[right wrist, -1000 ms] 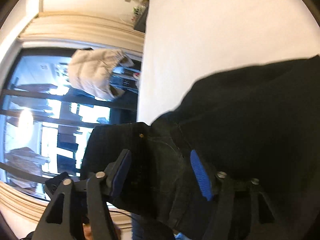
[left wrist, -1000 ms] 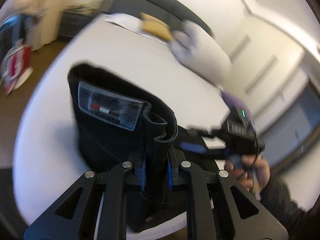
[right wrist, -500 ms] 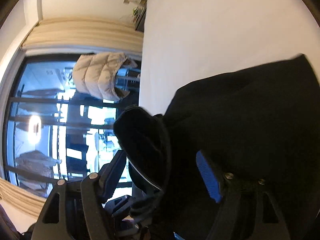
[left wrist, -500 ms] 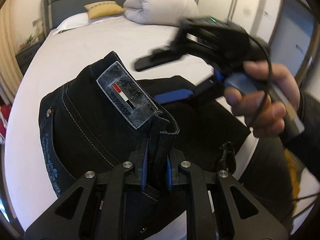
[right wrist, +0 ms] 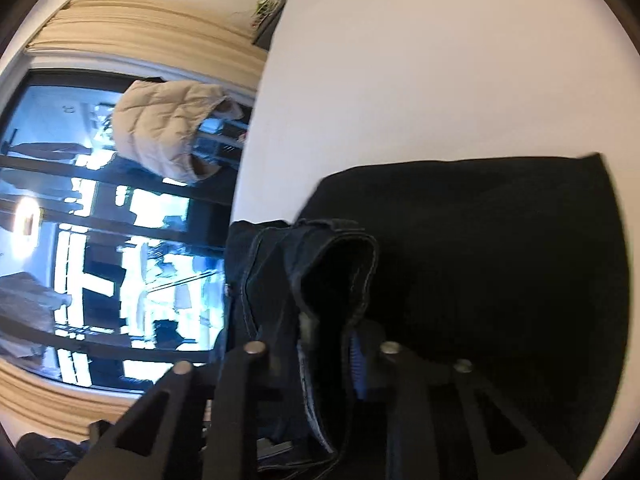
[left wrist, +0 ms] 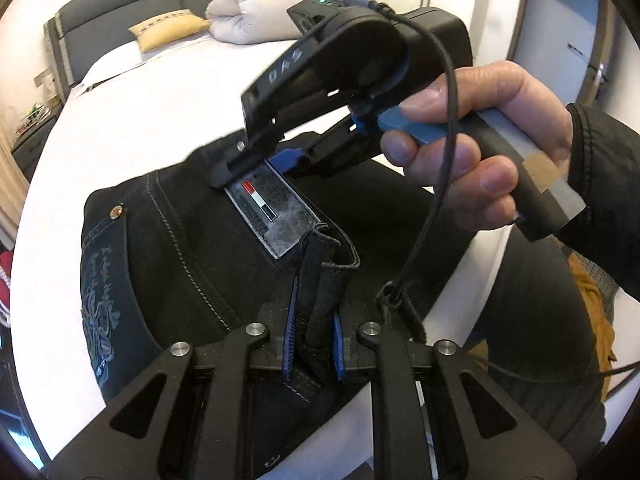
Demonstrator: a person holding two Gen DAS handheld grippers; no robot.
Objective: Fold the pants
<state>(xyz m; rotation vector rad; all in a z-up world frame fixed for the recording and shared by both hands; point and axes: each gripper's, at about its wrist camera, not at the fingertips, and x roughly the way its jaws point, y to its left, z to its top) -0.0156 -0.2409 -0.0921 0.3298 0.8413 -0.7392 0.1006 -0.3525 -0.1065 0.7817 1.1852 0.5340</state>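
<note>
Both hand-held grippers are pinching the pants' [left wrist: 168,264] waistband on the bed [left wrist: 132,120]: left hand-held gripper [left wrist: 314,344] near, right hand-held gripper [right wrist: 328,344] having just been closing on it. Next, judging by this, comes lifting and folding over.

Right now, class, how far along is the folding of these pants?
Early on. Done: the pants lie on the bed. In hand: the left gripper pinches the waistband, and the right gripper has just closed on denim too. Left: the remaining folds.

White bed [left wrist: 132,128] — black pants [left wrist: 168,248], pillow [left wrist: 168,32], duvet [left wrist: 256,16].
</note>
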